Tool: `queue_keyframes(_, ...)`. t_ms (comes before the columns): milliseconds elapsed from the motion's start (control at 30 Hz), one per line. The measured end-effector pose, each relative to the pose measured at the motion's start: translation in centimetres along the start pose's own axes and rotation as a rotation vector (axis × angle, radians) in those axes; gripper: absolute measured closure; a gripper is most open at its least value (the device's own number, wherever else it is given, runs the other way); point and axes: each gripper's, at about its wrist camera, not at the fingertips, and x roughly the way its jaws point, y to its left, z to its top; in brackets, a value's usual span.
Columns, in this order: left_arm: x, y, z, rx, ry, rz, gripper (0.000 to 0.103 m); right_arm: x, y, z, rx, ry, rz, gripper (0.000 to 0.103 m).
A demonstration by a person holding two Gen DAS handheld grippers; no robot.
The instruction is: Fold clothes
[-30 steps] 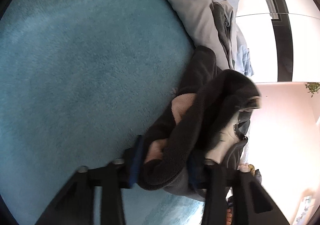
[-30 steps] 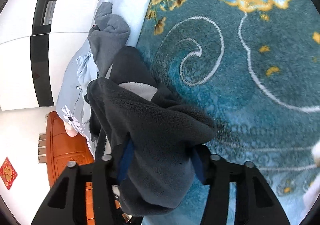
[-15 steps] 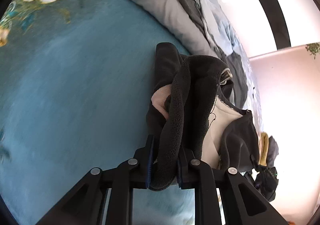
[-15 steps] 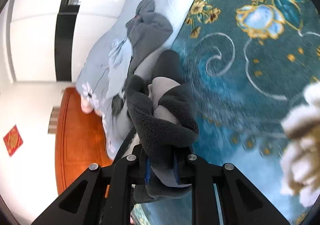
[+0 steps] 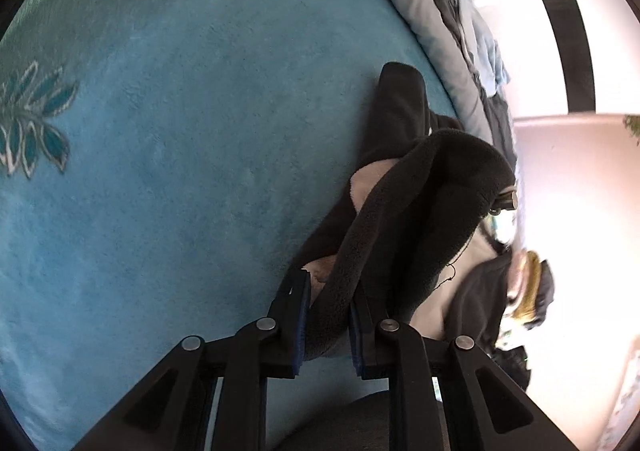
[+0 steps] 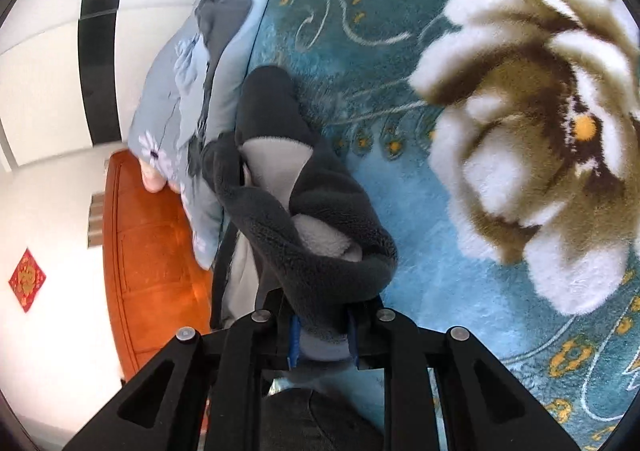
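Note:
A dark grey fleece garment (image 5: 432, 187) with a pale lining hangs bunched over a blue carpet. My left gripper (image 5: 328, 315) is shut on a thick fold of it, the fabric squeezed between the blue pads. In the right wrist view the same fleece garment (image 6: 320, 211) is bunched ahead of my right gripper (image 6: 322, 325), which is shut on another fold of it. One end of the garment trails down towards the carpet near the bed edge.
A blue carpet (image 5: 160, 171) with a large white and brown flower (image 6: 532, 131) covers the floor. A bed with light blue bedding (image 6: 180, 63) and other grey clothes (image 6: 220, 11) lies beyond. An orange wooden headboard (image 6: 148, 251) stands at the left.
Both grippers have closed from open onto the fleece and stay shut on it. Both have swung over the carpet; the large flower has come into the right wrist view.

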Motion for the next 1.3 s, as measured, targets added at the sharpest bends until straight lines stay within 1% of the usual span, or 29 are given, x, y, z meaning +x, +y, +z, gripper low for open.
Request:
queue_keyframes(67, -0.5, -0.3, 0.0, 0.01, 0.006, -0.022, 0.08, -0.4, 0.5, 0.0, -0.031, 0.042, -0.025, 0.078)
queue_keyframes(100, -0.8, -0.6, 0.0, 0.027, 0.005, -0.018, 0.075, -1.1, 0.7, 0.0, -0.052, 0.053, -0.06, 0.078)
queue_keyframes(133, -1.5, -0.8, -0.1, 0.053, 0.002, -0.002, 0.066, -1.7, 1.0, 0.0, -0.072, 0.064, -0.096, 0.078)
queue_keyframes(200, -2.5, -1.8, 0.1, 0.108, -0.016, 0.035, 0.055, -3.3, 1.5, 0.4, -0.099, 0.063, -0.181, 0.078)
queue_keyframes(233, -3.1, -2.3, 0.3, 0.137, -0.029, 0.052, 0.052, -4.2, 1.8, 0.6, -0.109, 0.058, -0.223, 0.078)
queue_keyframes(300, -4.2, -3.1, 0.7, 0.181, -0.052, 0.065, 0.049, -5.4, 3.0, 1.5, -0.132, 0.031, -0.292, 0.078)
queue_keyframes(333, -4.5, -3.4, 1.0, 0.192, -0.06, 0.055, 0.048, -5.8, 3.8, 2.0, -0.146, 0.017, -0.324, 0.077)
queue_keyframes(400, -5.1, -4.2, 1.8, 0.213, -0.073, 0.01, 0.047, -5.2, 5.6, 3.1, -0.176, -0.003, -0.355, 0.064)
queue_keyframes(433, -5.3, -4.6, 2.1, 0.225, -0.078, -0.01, 0.047, -4.6, 6.5, 3.7, -0.187, -0.008, -0.362, 0.057)
queue_keyframes(500, -5.6, -5.4, 2.4, 0.254, -0.083, -0.046, 0.046, -2.5, 8.3, 4.7, -0.196, -0.013, -0.359, 0.057)
queue_keyframes(567, -6.1, -6.1, 2.4, 0.289, -0.087, -0.065, 0.043, 0.4, 10.2, 5.4, -0.209, -0.005, -0.319, 0.057)
queue_keyframes(667, -5.5, -7.7, 2.8, 0.32, -0.089, -0.055, 0.042, 3.6, 11.5, 5.5, -0.246, 0.038, -0.282, 0.056)
queue_keyframes(700, -5.5, -7.8, 2.8, 0.321, -0.089, -0.047, 0.042, 4.1, 11.7, 5.3, -0.259, 0.054, -0.282, 0.056)
queue_keyframes(767, -5.7, -8.0, 2.6, 0.321, -0.087, -0.046, 0.042, 5.4, 12.1, 5.0, -0.279, 0.076, -0.288, 0.052)
queue_keyframes(867, -5.7, -8.6, 1.9, 0.335, -0.081, -0.047, 0.042, 5.6, 12.4, 4.5, -0.309, 0.07, -0.299, 0.051)
queue_keyframes(967, -5.1, -9.6, 1.0, 0.351, -0.068, -0.049, 0.042, 4.4, 12.6, 4.5, -0.34, 0.053, -0.305, 0.051)
queue_keyframes(1100, -3.7, -11.6, -0.1, 0.384, -0.046, -0.052, 0.042, 3.4, 13.2, 4.7, -0.425, 0.039, -0.33, 0.051)
queue_keyframes(1133, -3.4, -11.9, -0.2, 0.392, -0.041, -0.045, 0.042, 3.5, 13.2, 4.7, -0.444, 0.047, -0.334, 0.051)
queue_keyframes(1200, -2.1, -12.2, 0.0, 0.394, -0.024, -0.004, 0.042, 4.1, 13.2, 4.8, -0.479, 0.067, -0.341, 0.051)
queue_keyframes(1300, -0.3, -11.8, 0.7, 0.365, -0.005, 0.093, 0.042, 5.4, 13.3, 4.7, -0.539, 0.1, -0.352, 0.051)
